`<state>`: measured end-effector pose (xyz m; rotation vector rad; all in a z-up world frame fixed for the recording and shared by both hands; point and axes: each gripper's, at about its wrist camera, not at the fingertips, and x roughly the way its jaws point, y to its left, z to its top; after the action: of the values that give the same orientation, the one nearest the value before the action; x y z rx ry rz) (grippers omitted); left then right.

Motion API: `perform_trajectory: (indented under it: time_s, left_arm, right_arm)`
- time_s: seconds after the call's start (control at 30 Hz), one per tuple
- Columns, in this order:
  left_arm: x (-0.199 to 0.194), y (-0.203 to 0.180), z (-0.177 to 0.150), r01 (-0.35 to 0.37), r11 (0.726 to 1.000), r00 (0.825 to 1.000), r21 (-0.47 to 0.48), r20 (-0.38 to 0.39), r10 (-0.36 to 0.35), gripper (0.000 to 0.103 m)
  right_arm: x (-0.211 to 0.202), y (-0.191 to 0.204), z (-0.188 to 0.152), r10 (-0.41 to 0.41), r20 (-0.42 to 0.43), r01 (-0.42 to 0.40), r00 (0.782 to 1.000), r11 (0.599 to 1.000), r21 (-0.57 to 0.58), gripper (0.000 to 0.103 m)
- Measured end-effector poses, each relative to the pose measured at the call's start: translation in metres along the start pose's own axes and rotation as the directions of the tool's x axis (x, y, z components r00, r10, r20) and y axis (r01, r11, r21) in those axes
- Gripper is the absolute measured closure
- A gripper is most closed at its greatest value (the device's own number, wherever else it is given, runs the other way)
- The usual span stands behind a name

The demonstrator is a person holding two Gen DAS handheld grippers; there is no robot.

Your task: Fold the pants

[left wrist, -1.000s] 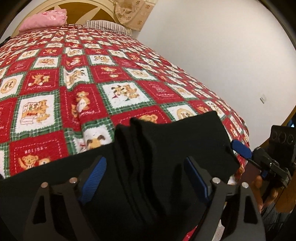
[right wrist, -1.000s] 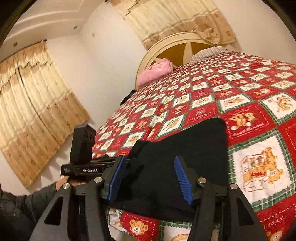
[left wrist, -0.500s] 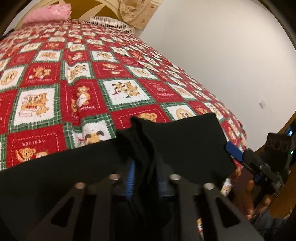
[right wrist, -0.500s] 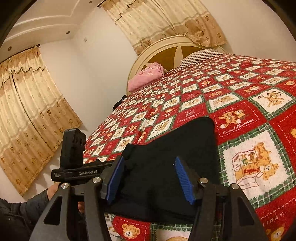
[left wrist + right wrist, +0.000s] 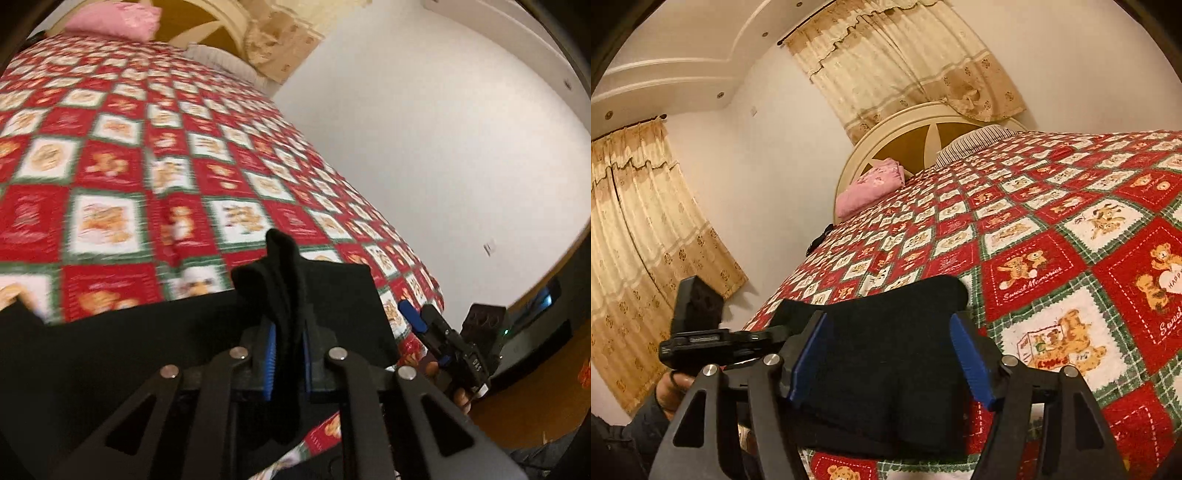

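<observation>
left tool (image 5: 287, 354) clamped, right tool (image 5: 892, 363) agape

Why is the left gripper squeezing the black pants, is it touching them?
Touching. In the left wrist view, the left gripper has its blue fingers shut on a bunched fold of the black pants.

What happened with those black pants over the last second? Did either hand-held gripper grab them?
The left hand-held gripper closed its open jaws on a bunched ridge of the black pants and has begun lifting it, the fabric now standing up between the blue pads. The right hand-held gripper stayed open, its jaws either side of the pants' edge. The pants' spread part still lies on the quilt.
</observation>
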<state>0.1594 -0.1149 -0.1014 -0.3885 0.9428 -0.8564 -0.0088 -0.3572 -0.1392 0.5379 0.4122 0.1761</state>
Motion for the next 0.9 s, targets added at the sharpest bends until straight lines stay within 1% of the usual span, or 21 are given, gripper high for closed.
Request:
perform_trajectory:
  time_s: [0.1,0.2,0.3,0.4,0.5,0.53,0.63,0.73,0.8,0.87,0.9]
  left_arm:
    - [-0.018,0.020,-0.005,-0.036,0.998,0.999,-0.043,0.013,0.037,0.091]
    - [-0.023,0.037,-0.015,-0.073,0.994,0.997,-0.080,0.001,0.073,0.091]
    - [-0.025,0.053,-0.026,-0.097,0.989,0.995,-0.113,-0.006,0.097,0.091]
    - [-0.021,0.066,-0.032,-0.114,0.984,0.993,-0.138,-0.012,0.113,0.091]
    - [-0.018,0.071,-0.036,-0.135,0.982,0.991,-0.130,-0.015,0.134,0.091]
    - [-0.016,0.071,-0.037,-0.142,0.982,0.990,-0.122,-0.016,0.141,0.091]
    - [-0.019,0.068,-0.040,-0.157,0.983,0.988,-0.094,-0.009,0.156,0.091]
    - [-0.027,0.063,-0.042,-0.152,0.985,0.988,-0.083,0.016,0.153,0.091]
    - [-0.025,0.065,-0.043,-0.162,0.983,0.987,-0.087,0.006,0.163,0.091]
    - [-0.021,0.070,-0.045,-0.191,0.978,0.982,-0.081,-0.004,0.191,0.090]
    - [-0.018,0.073,-0.047,-0.204,0.976,0.979,-0.081,-0.012,0.204,0.090]
  right_arm:
    - [0.001,0.006,-0.001,0.005,-0.007,-0.005,1.000,1.000,-0.028,0.034]
    - [0.005,0.017,-0.006,0.010,-0.025,-0.012,1.000,0.997,-0.077,0.034]
    - [0.008,0.030,-0.012,0.032,-0.049,-0.039,0.998,0.990,-0.134,0.034]
    - [0.012,0.045,-0.019,0.069,-0.088,-0.085,0.994,0.977,-0.195,0.034]
    - [0.023,0.054,-0.029,0.085,-0.169,-0.123,0.982,0.966,-0.228,0.034]
    - [0.028,0.055,-0.033,0.079,-0.202,-0.126,0.976,0.964,-0.234,0.034]
    - [0.035,0.052,-0.040,0.047,-0.245,-0.107,0.968,0.965,-0.238,0.034]
    - [0.034,0.051,-0.041,0.040,-0.239,-0.100,0.970,0.965,-0.243,0.034]
    - [0.033,0.051,-0.041,0.047,-0.234,-0.104,0.971,0.965,-0.240,0.034]
    - [0.039,0.051,-0.044,0.035,-0.263,-0.102,0.964,0.964,-0.247,0.034]
    - [0.045,0.051,-0.048,0.019,-0.291,-0.097,0.956,0.962,-0.255,0.034]
